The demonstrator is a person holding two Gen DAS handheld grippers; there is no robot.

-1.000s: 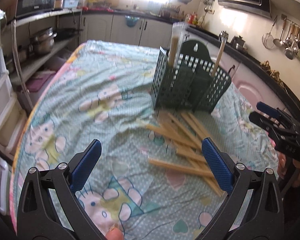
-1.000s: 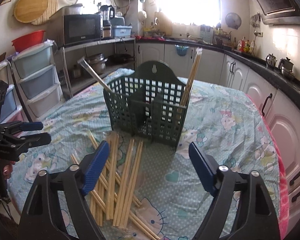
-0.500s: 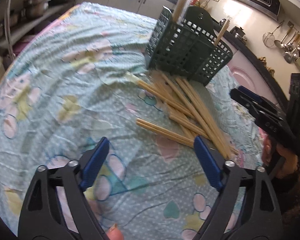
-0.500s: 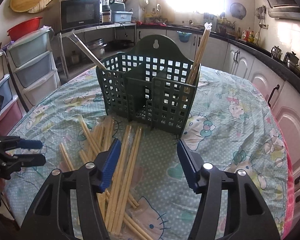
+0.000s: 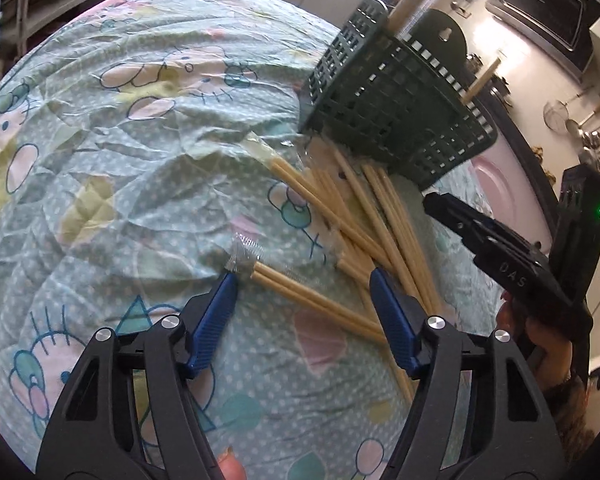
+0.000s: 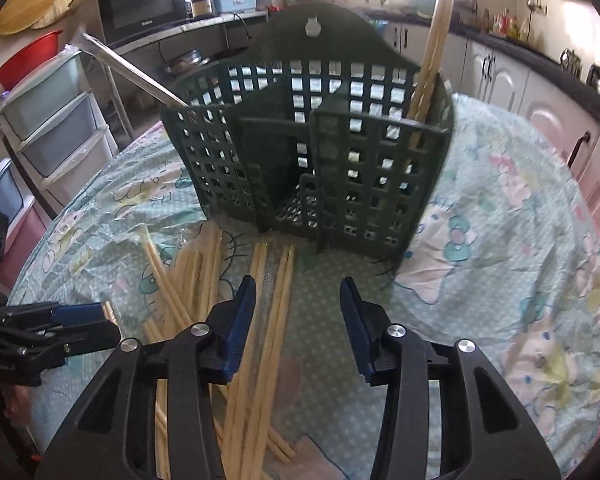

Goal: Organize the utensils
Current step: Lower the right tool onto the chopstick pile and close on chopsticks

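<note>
A dark green slotted utensil basket [image 6: 312,152] stands on the table; it also shows in the left wrist view [image 5: 396,116]. It holds a wrapped chopstick pair [image 6: 432,52] on its right side and a metal utensil handle [image 6: 128,72] on its left. Several wrapped wooden chopstick pairs [image 5: 356,220] lie scattered in front of it, also in the right wrist view [image 6: 260,336]. My left gripper [image 5: 302,284] is open, low over one wrapped pair [image 5: 312,298] that lies between its fingers. My right gripper [image 6: 298,292] is open above chopsticks near the basket front.
The table has a pale green cartoon-print cloth [image 5: 120,152]. The right gripper [image 5: 500,264] shows at the right of the left wrist view. Plastic drawers [image 6: 48,120] and a microwave [image 6: 140,4] stand to the left; kitchen cabinets [image 6: 540,96] line the far side.
Both grippers have moved forward and down toward the chopsticks. My left gripper now straddles one wrapped pair. My right gripper has come closer to the basket and its fingers have narrowed.
</note>
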